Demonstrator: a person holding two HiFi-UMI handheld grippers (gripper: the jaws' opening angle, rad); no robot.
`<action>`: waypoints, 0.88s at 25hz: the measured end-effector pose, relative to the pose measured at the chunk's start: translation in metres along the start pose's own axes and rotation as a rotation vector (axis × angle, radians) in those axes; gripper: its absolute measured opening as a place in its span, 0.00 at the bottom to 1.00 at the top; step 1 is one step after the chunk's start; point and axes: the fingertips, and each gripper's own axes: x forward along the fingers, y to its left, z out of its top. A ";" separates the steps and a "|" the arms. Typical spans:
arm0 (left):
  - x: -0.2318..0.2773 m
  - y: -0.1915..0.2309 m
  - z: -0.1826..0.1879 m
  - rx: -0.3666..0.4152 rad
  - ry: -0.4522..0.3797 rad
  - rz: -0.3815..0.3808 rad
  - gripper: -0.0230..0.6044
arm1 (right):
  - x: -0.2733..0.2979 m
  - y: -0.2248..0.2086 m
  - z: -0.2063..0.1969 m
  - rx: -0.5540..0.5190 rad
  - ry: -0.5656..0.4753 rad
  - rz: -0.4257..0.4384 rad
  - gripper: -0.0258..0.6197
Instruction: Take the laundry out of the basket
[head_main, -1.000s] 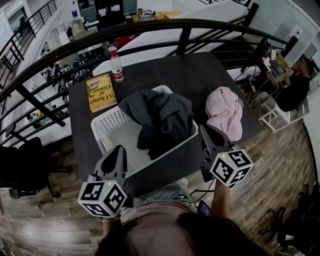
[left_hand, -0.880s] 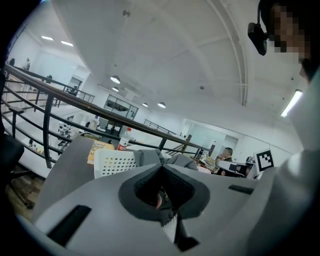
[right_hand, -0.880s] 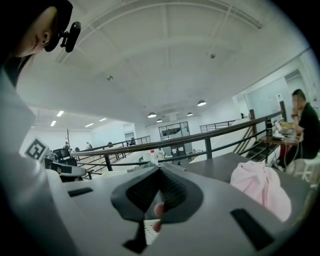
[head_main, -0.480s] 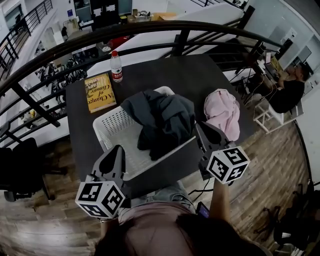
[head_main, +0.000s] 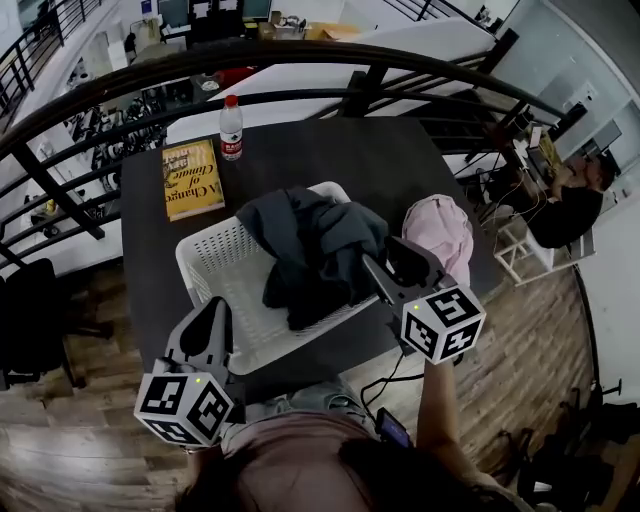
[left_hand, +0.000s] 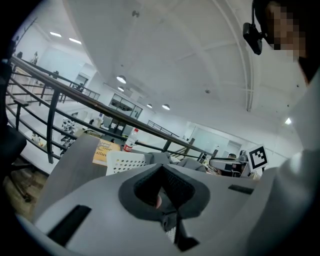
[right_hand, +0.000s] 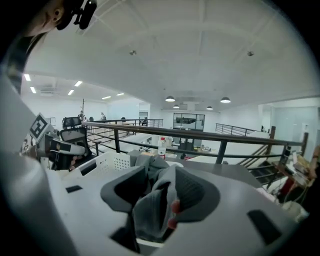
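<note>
A white perforated laundry basket (head_main: 215, 265) stands on the dark table (head_main: 380, 160) with a heap of dark grey garments (head_main: 310, 250) in it. A pink garment (head_main: 437, 232) lies on the table to the basket's right. My right gripper (head_main: 385, 262) is at the basket's right rim. Its jaws have just been opening, and a fold of the grey garment (right_hand: 150, 210) lies between them in the right gripper view. My left gripper (head_main: 205, 315) hovers at the basket's near left corner, shut and holding nothing. The basket's wall (left_hand: 125, 162) shows just beyond its jaws.
A yellow book (head_main: 191, 178) and a water bottle (head_main: 231, 128) sit at the table's far left. A black railing (head_main: 300, 60) curves behind the table. A person (head_main: 570, 200) sits at a desk to the far right. Wood floor surrounds the table.
My right gripper has moved left from beside the pink garment to the grey heap at the basket's rim, and its jaws have parted around the cloth. The left gripper drifted slightly left.
</note>
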 end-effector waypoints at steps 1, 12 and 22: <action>0.000 0.002 0.001 -0.007 -0.002 0.009 0.03 | 0.006 0.000 0.001 -0.022 0.017 0.013 0.35; 0.008 0.018 0.012 -0.058 -0.037 0.142 0.03 | 0.068 -0.006 0.008 -0.282 0.174 0.145 0.53; 0.010 0.027 0.012 -0.090 -0.067 0.235 0.03 | 0.110 -0.019 -0.022 -0.375 0.374 0.269 0.60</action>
